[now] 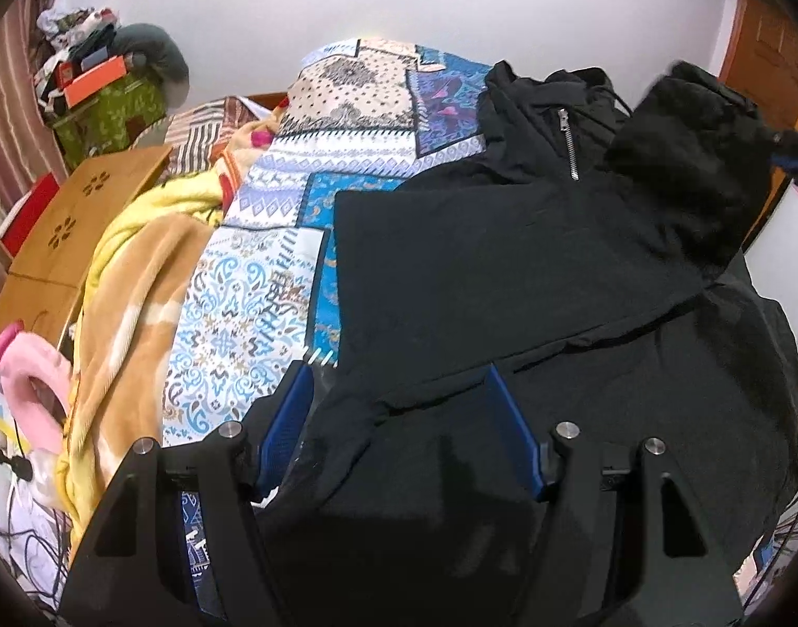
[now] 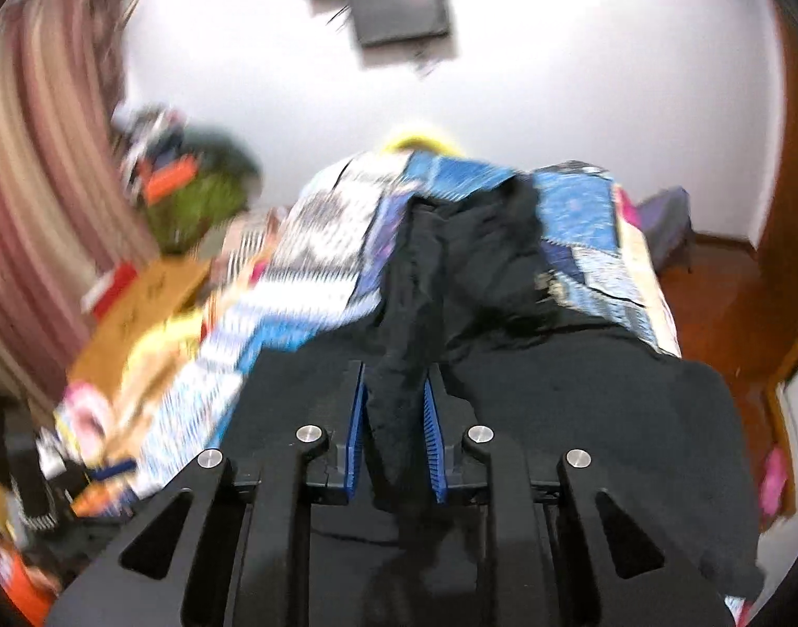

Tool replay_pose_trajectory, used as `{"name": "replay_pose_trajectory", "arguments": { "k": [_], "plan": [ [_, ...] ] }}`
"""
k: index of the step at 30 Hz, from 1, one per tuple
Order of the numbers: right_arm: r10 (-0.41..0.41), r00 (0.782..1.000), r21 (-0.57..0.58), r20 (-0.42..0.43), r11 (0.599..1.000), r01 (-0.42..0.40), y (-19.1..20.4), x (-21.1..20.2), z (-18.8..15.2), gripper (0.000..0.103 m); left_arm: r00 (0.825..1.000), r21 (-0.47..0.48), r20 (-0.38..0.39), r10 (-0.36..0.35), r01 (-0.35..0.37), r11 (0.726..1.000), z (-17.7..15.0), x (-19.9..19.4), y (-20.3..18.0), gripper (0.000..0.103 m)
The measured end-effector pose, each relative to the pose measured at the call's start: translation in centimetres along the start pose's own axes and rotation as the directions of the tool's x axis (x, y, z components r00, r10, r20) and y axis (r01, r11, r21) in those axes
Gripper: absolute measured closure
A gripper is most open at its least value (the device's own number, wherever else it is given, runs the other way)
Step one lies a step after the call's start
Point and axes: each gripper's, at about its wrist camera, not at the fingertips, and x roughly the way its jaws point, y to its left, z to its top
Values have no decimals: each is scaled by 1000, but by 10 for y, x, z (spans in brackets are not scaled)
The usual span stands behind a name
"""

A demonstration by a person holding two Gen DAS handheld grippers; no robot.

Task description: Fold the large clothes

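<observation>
Right wrist view, blurred, shows the right gripper (image 2: 396, 407) nearly closed, its blue pads (image 2: 433, 420) pinching a bunched strip of the black hooded jacket (image 2: 581, 392). That strip runs forward and away from the jaws toward the far end of the patterned bedspread (image 2: 315, 271), while the garment's broad body spreads below and to the right of the fingers.

Left wrist view gives the steadier picture. The jacket lies ahead of and to the right of the left gripper (image 1: 399, 371), its long axis running from just under the jaws away toward the neck zipper (image 1: 568, 143) at the far end. A folded panel lies straight across its middle. A raised, blurred mass of black cloth (image 1: 696, 157) hangs at far right, with what looks like the other gripper's tip beside it.

The left gripper's jaws stand well apart, black fabric lying between and beneath them; I see no pad pressing on it, so it appears to hold nothing.

My judgement: the lifted part belongs to the right side, and the coming move likely carries it leftward over the body.
</observation>
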Motion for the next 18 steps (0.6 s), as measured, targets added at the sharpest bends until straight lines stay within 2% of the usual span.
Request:
{"name": "replay_pose_trajectory", "arguments": {
  "k": [3, 7, 11, 15, 18],
  "plan": [
    [-8, 999, 87, 51, 996, 4, -27, -17, 3, 89, 1000, 0, 9, -6, 6, 1000, 5, -2, -4, 36],
    [-32, 998, 151, 60, 988, 23, -49, -22, -5, 91, 1000, 5, 20, -14, 14, 1000, 9, -5, -12, 36],
    [-55, 998, 183, -8, 981, 55, -68, -11, -23, 91, 1000, 19, 19, -17, 16, 1000, 11, -4, -19, 36],
    [-93, 990, 195, -106, 974, 112, -86, 5, -49, 91, 1000, 20, 12, -28, 28, 999, 12, -2, -24, 36],
    [-65, 986, 245, -152, 964, 101, -101, 7, -60, 91, 999, 23, 8, -31, 30, 999, 11, 0, -28, 36]
  ]
}}
